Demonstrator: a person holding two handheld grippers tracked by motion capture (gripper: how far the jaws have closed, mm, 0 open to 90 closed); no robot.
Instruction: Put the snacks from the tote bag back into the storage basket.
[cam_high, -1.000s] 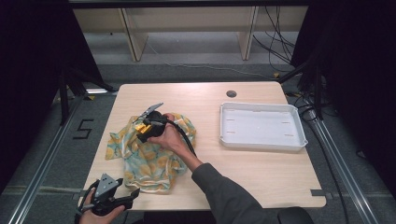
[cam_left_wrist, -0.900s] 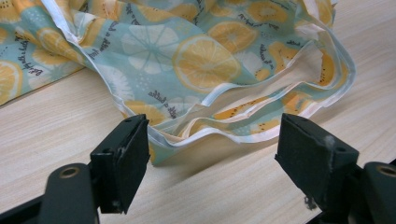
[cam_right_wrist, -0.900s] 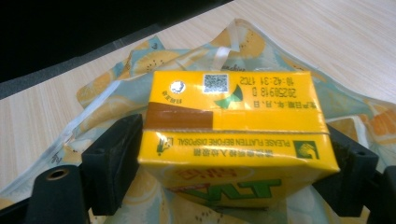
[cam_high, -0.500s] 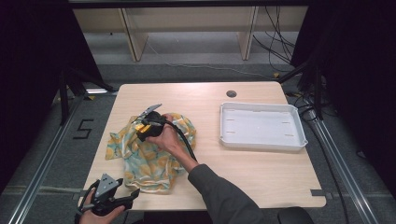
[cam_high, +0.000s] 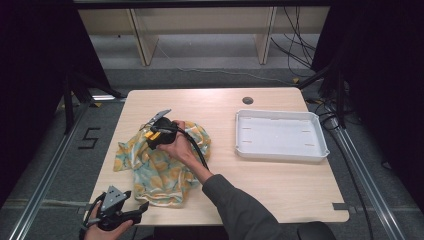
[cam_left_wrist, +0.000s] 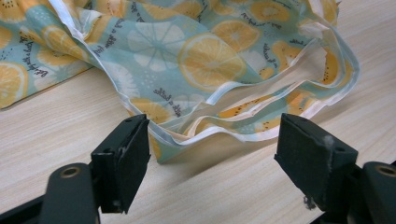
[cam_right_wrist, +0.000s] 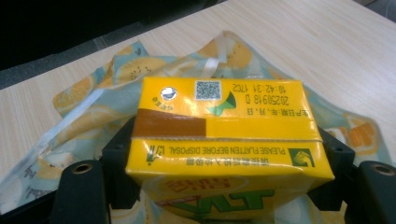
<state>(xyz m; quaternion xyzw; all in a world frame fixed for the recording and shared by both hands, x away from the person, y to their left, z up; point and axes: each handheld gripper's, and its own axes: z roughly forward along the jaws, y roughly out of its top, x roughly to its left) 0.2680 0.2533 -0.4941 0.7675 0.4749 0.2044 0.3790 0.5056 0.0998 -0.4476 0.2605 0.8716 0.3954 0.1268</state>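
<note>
a dark room with a grey floor and shelving legs surrounds a light wooden table. a white tray sits on its right half. on the left half lies a crumpled lemon-print cloth bag. over it the right gripper clamps a yellow drink carton, its jaws having just been closing onto the carton's sides. the left gripper rests at the near-left table edge, jaws wide apart with nothing gripped, the bag's hem just beyond them.
</note>
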